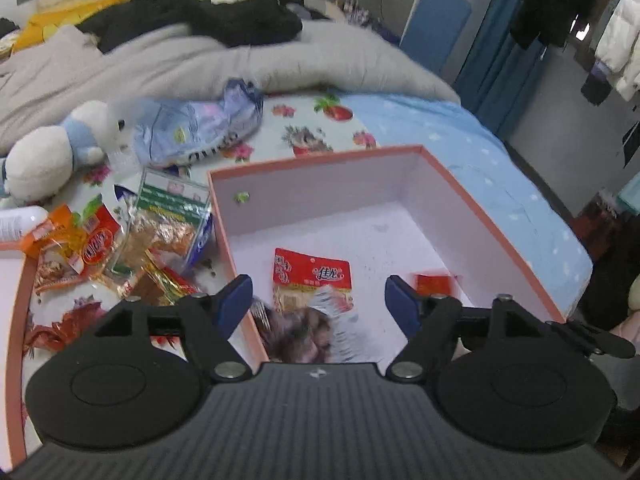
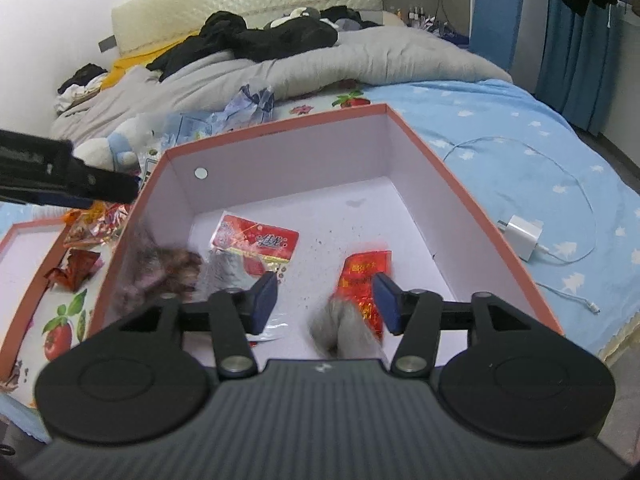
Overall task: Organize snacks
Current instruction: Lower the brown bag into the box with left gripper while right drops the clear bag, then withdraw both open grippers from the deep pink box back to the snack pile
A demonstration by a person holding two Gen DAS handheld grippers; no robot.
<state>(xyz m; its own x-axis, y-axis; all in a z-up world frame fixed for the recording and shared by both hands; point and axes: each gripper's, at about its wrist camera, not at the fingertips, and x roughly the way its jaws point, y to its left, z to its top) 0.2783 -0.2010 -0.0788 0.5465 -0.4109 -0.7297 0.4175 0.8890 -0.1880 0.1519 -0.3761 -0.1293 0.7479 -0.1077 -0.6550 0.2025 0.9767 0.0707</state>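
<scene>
Left wrist view: left claw (image 1: 319, 300) spread wide over near edge of box (image 1: 494, 236), nothing pinched. Blurred brown pack (image 1: 310, 330) directly under claw, inside box, apparently dropping or just landed. Red pack (image 1: 312, 274) flat on box floor just past it; small red pack (image 1: 434, 284) toward box's right wall. Loose snack pile (image 1: 112, 256) left of box on bed, plush toy (image 1: 56, 152) beyond pile. Claw angled down into box.

Right wrist view: right claw (image 2: 325, 300) part spread over box (image 2: 460, 216) near edge, pads clear of everything. Small red pack (image 2: 366, 276) on box floor just under right pad; blurred grey thing (image 2: 344, 328) below claw, cannot tell what. Brown pack (image 2: 160, 272) against box's left wall. Charger (image 2: 522, 236) right of box on bed.

Risks: packs piling at box's near edge instead of spreading; claw tip clipping box wall on pulling out, shifting box on soft bed.
</scene>
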